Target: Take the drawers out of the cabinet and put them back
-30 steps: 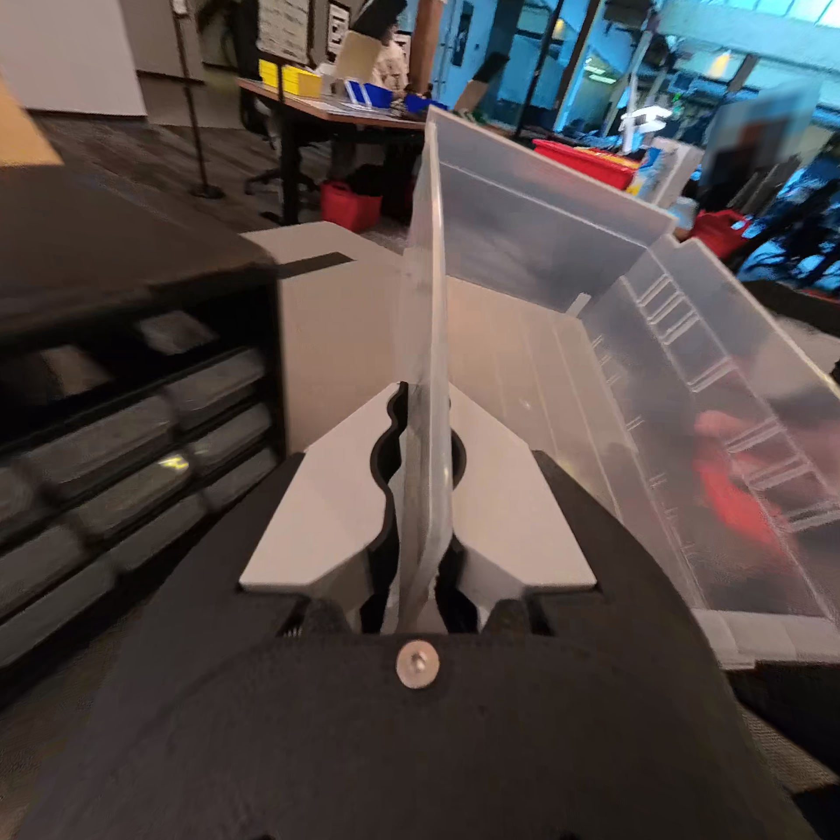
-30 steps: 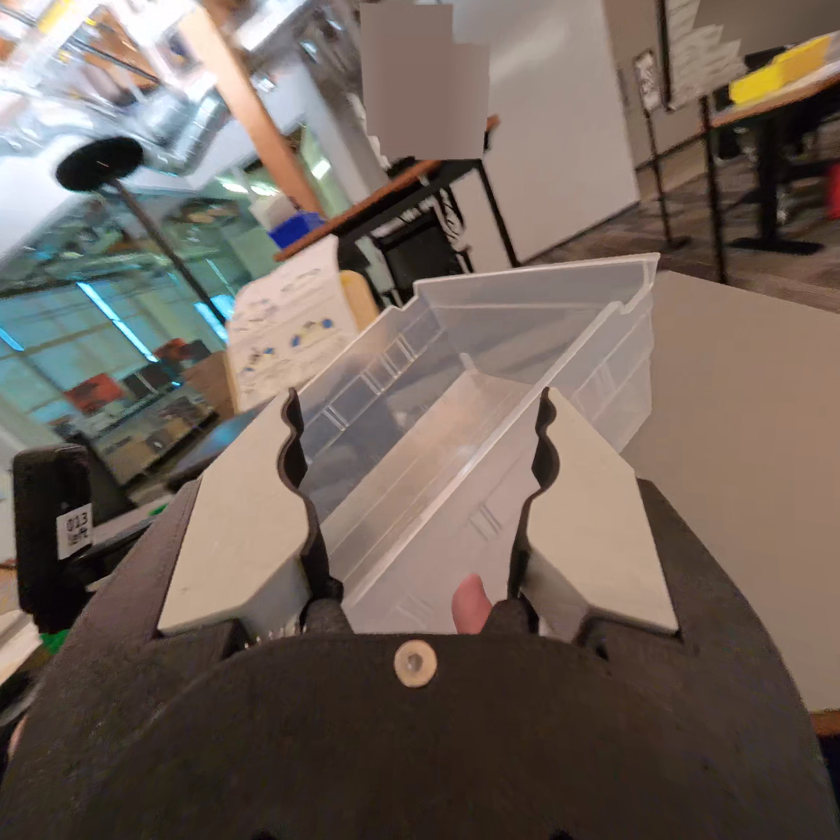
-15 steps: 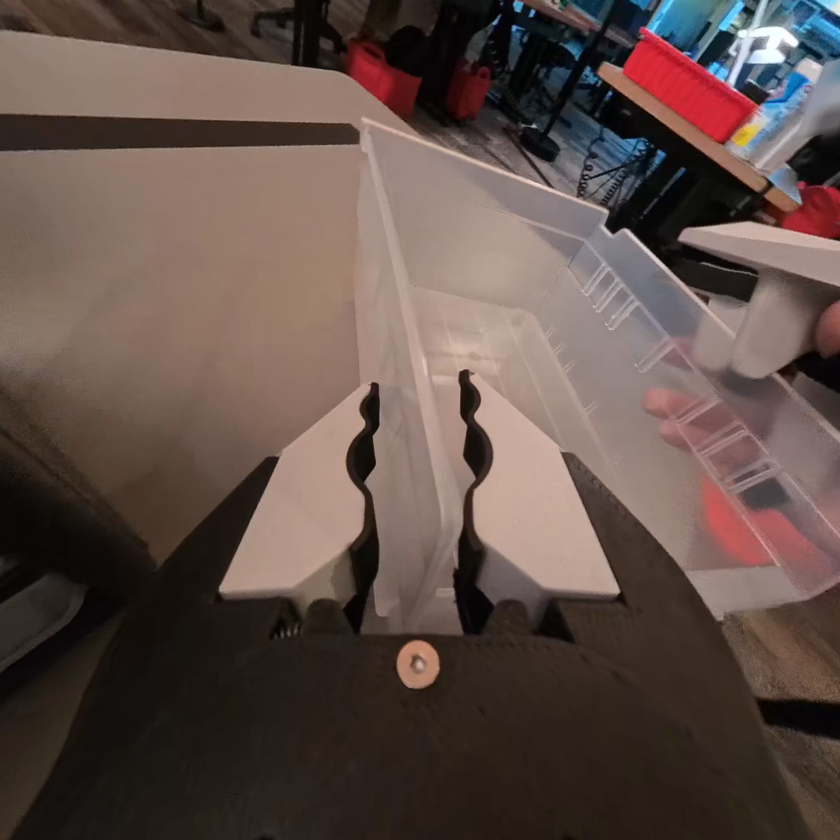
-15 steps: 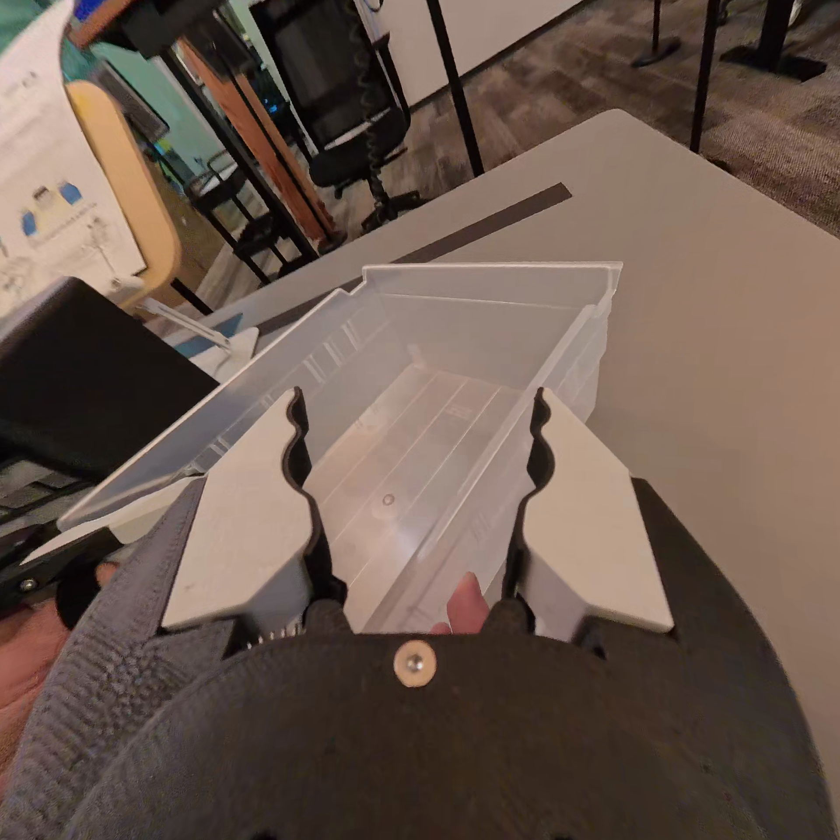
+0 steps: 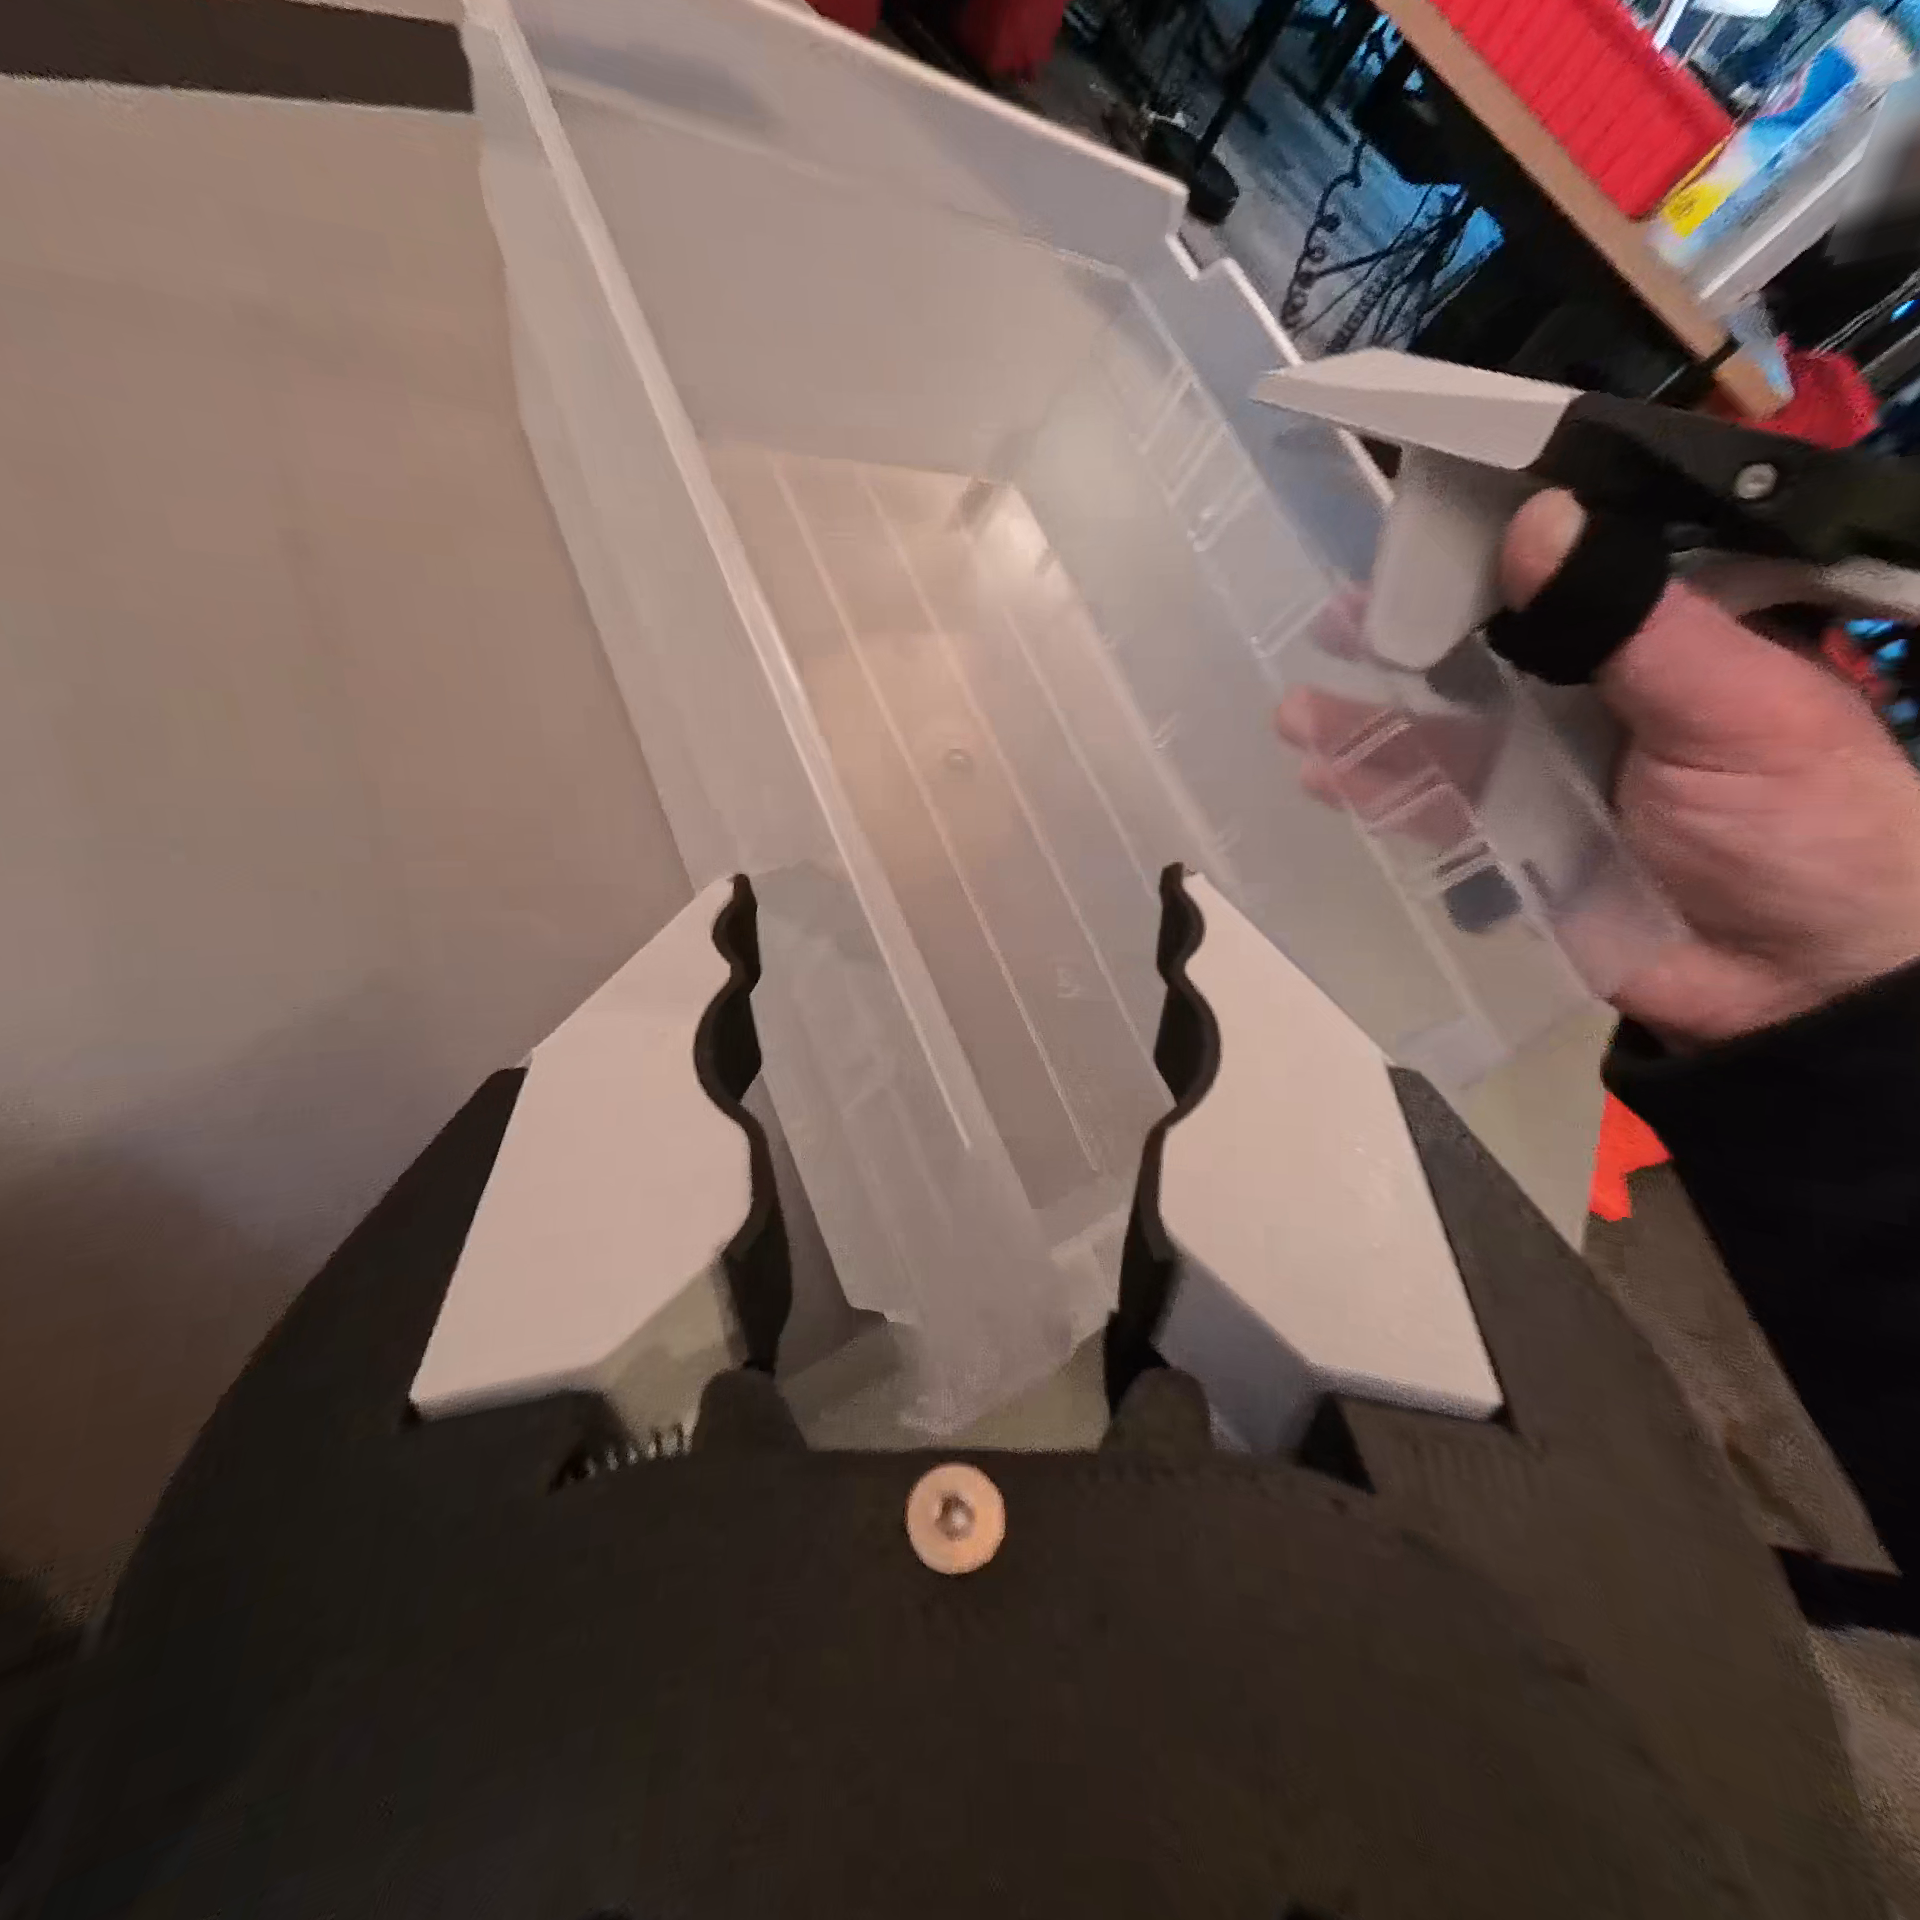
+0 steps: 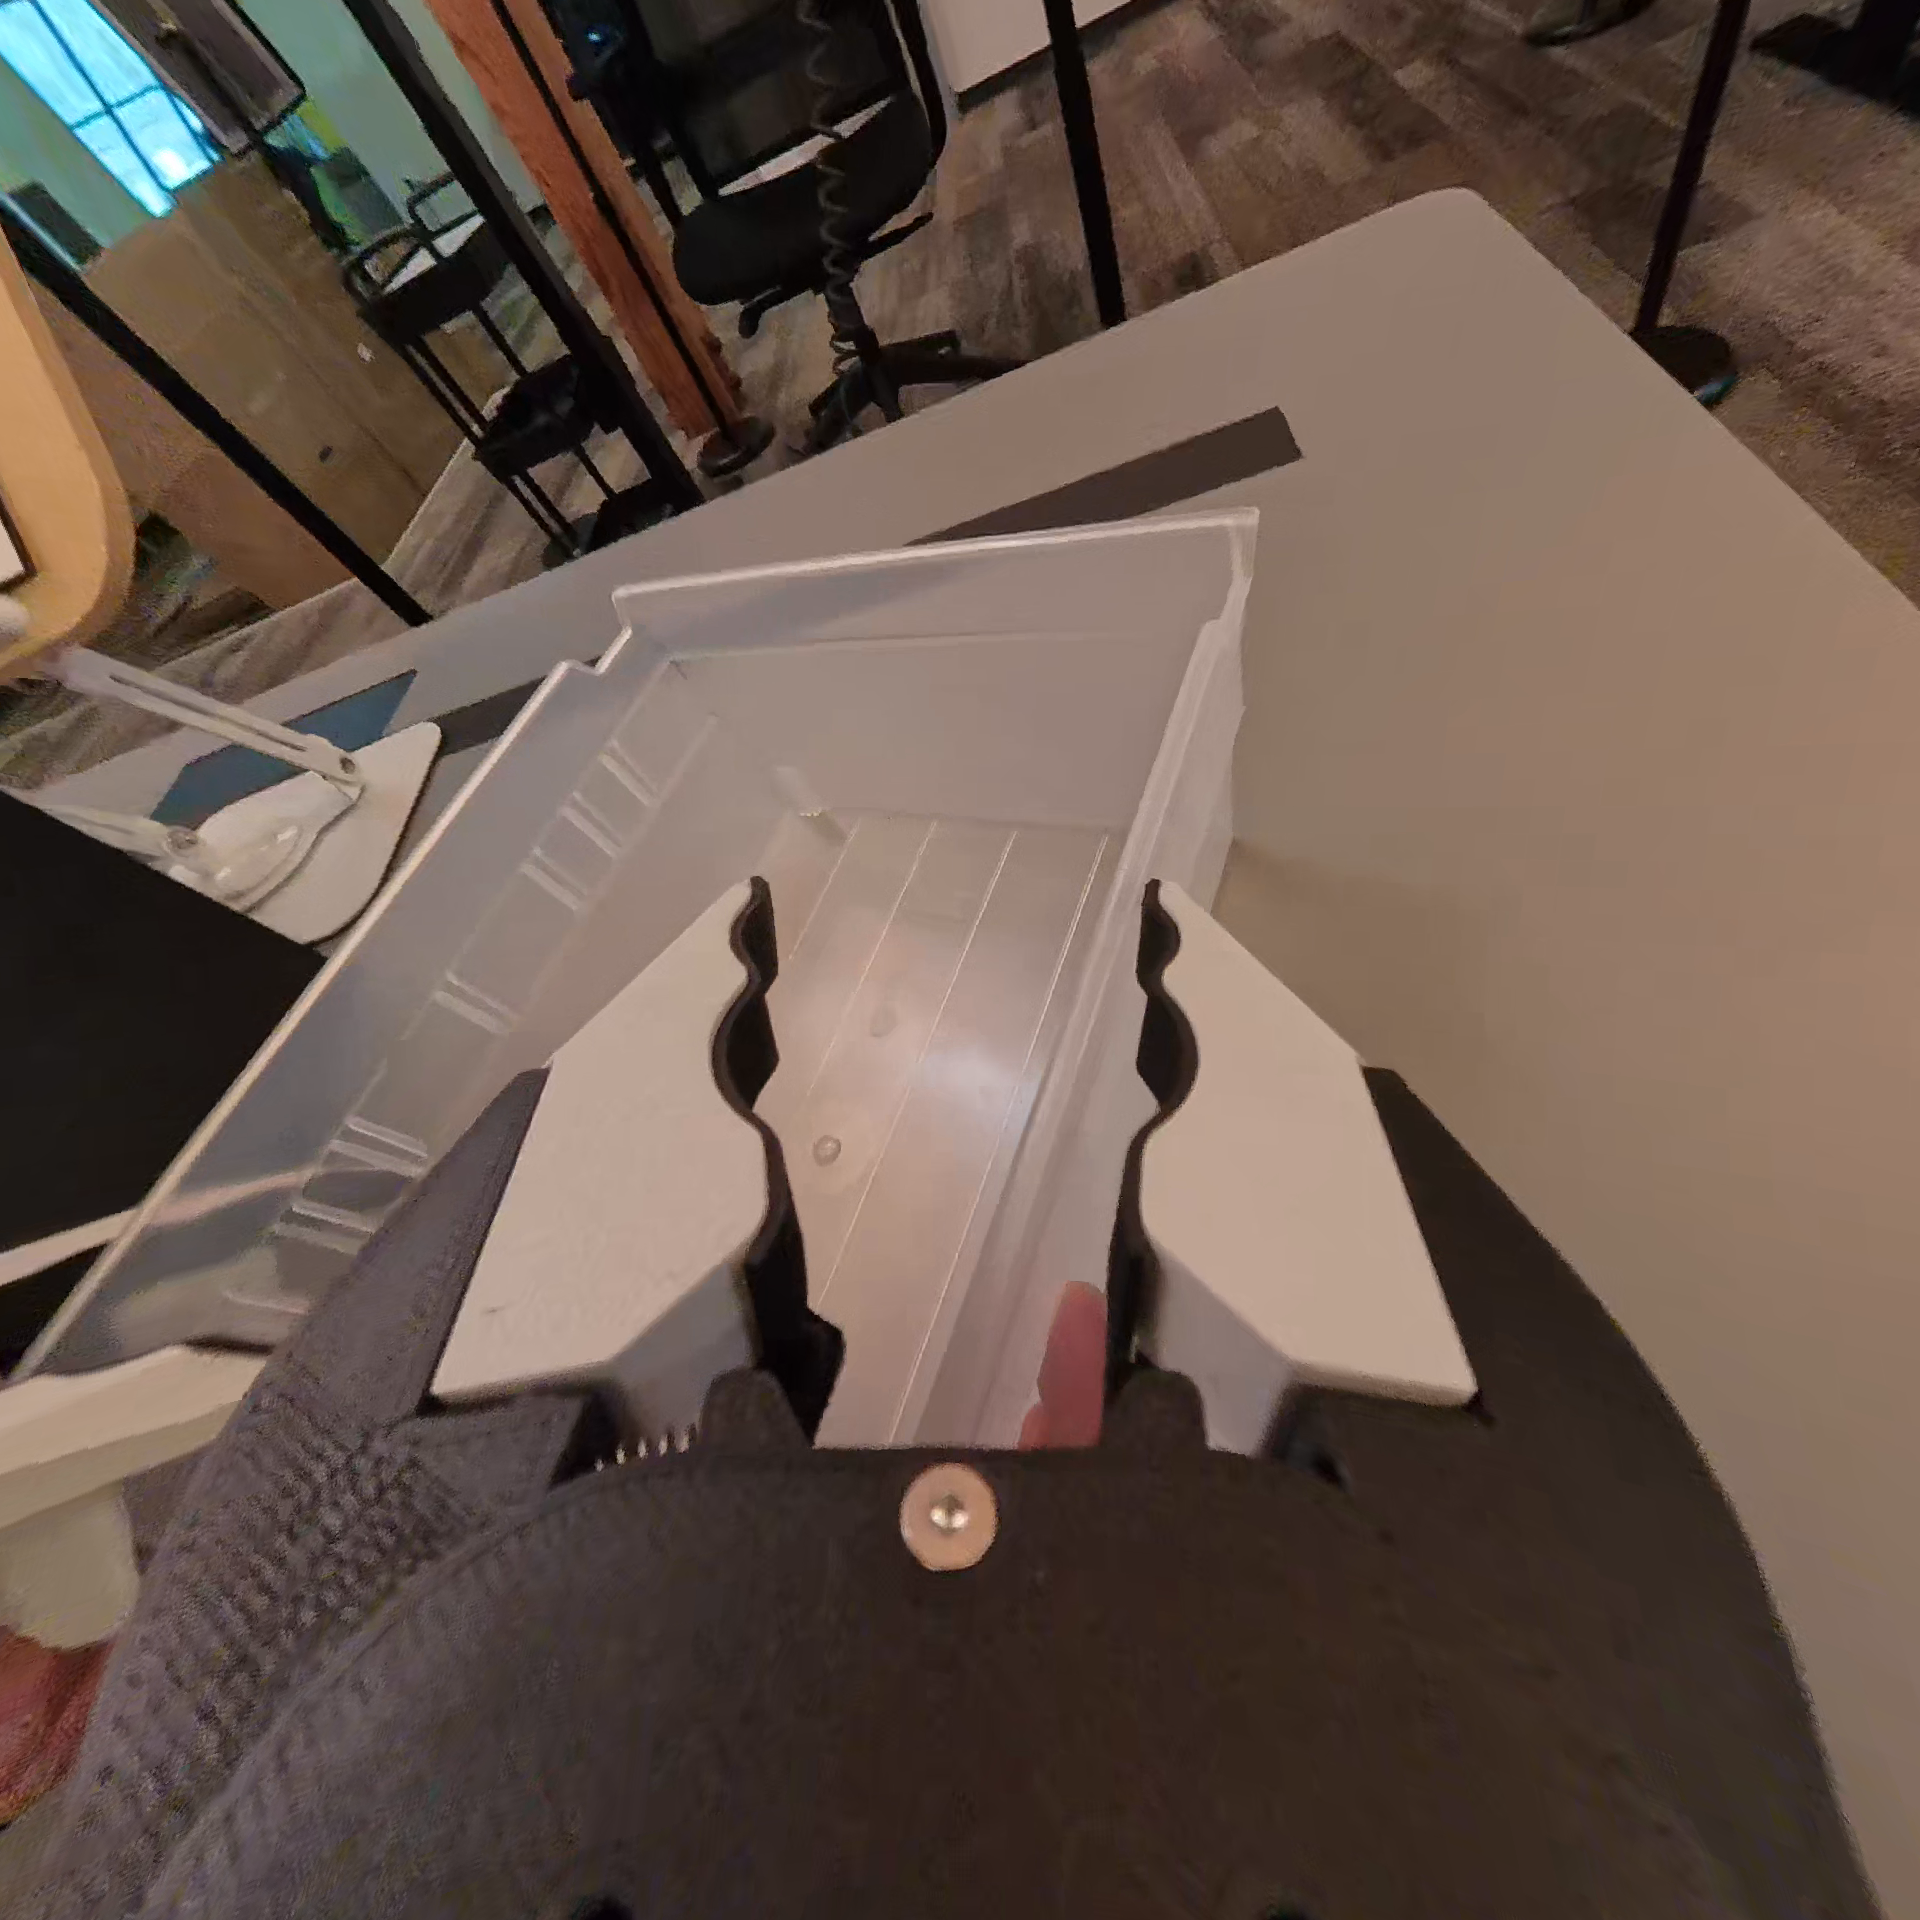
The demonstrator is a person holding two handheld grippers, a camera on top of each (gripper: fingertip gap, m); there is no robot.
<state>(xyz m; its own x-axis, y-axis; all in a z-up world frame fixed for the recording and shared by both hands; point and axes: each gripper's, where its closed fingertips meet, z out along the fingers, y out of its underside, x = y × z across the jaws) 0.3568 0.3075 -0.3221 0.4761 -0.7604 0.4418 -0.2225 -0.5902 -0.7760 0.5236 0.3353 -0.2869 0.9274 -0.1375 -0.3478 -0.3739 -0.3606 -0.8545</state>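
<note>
A clear plastic drawer (image 5: 883, 343) lies empty and open side up on the grey table (image 5: 260, 520), out of the cabinet. My left gripper (image 5: 956, 883) is open, with the drawer's left wall running between its fingers and touching neither. My right gripper (image 6: 954, 888) is open too, over the drawer (image 6: 935, 707), whose right wall passes close to its right finger. The right gripper also shows in the left wrist view (image 5: 1434, 457), where the hand (image 5: 1714, 831) holding it grips the drawer's wall from outside. The black cabinet (image 6: 104, 987) is at the left edge.
A black tape strip (image 6: 1143, 478) crosses the table (image 6: 1558, 831) just beyond the drawer. A white stand foot (image 6: 301, 810) sits on the table's far left. An office chair (image 6: 821, 156) and black poles stand past the table's edge. A red bin (image 5: 1579, 104) sits on a wooden desk.
My left gripper was shut on the drawer's wall and has let go, opening wide. The drawer came down from a raised tilt onto the table. My right gripper stayed open.
</note>
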